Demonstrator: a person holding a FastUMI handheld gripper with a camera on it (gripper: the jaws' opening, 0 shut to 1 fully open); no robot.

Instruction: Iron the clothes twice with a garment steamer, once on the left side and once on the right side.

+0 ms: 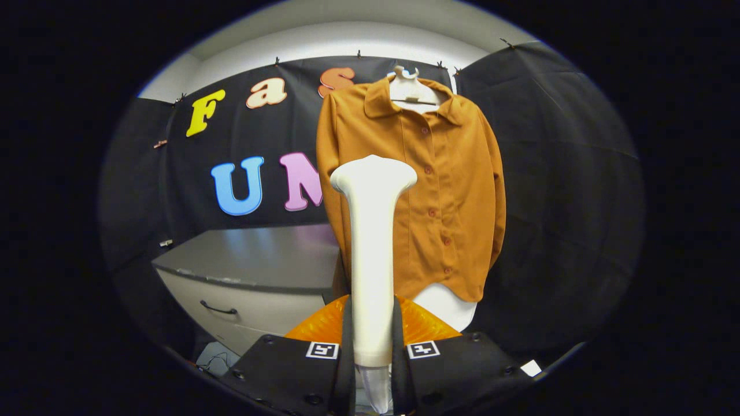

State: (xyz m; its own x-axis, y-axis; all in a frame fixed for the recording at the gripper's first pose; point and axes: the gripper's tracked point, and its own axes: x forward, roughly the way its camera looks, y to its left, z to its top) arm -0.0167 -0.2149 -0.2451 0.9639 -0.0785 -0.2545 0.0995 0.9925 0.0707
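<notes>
The gripper (372, 335) points level at the hanging garment, its two fingers (347, 335) drawn in close and both pressing the handle of the one white garment steamer (372, 242), which stands upright between them with its flared head at 12 o'clock from the fingertips. One rust-orange button-front shirt (430, 190) hangs on one white hanger (411, 86) just beyond the steamer, the steamer head lying over the shirt's front panel at about 9 o'clock from the row of buttons; whether head and cloth touch cannot be told. One grey cabinet (254, 271) with one drawer handle (218, 309) sits at 10 o'clock from the fingers, beside the shirt's lower hem.
</notes>
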